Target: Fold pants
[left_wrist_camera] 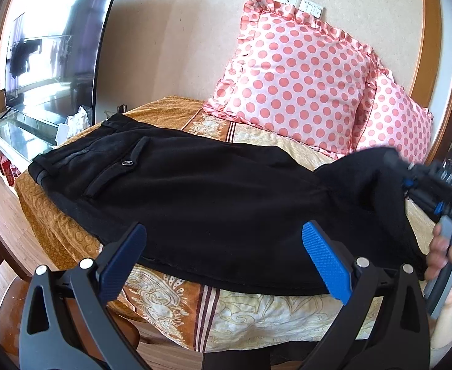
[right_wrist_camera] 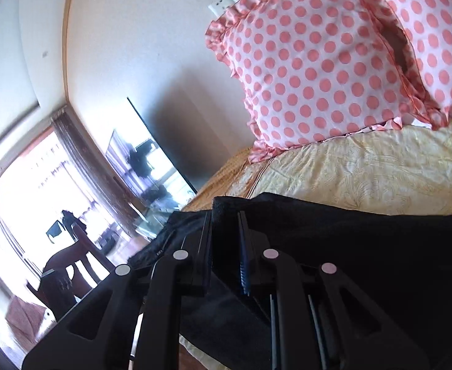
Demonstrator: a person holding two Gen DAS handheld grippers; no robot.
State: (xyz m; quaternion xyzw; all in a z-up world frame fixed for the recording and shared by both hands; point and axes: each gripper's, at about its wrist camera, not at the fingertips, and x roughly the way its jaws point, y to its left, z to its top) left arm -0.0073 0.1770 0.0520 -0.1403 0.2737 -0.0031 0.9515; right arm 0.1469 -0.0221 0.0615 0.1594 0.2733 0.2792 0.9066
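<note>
While pants point(left_wrist_camera: 195, 191) lie ahead | left tongs point(left_wrist_camera: 226, 265) wide | right tongs point(right_wrist_camera: 226, 246) pinch pants

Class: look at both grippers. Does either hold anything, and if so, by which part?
The right gripper is shut on the black pants, pinching the leg end and lifting it off the bed. The left gripper is open and holds nothing.

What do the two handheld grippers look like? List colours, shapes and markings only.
Left gripper: two black plastic linkage arms with triangular cut-outs and round silver pivot pins, ending in flat blue fingers with a fine ribbed texture. Right gripper: same black arms, silver pins and blue ribbed fingers; in the left wrist view its black body shows blue accents and a grey handle, blurred. No cables or sleeves visible.
</note>
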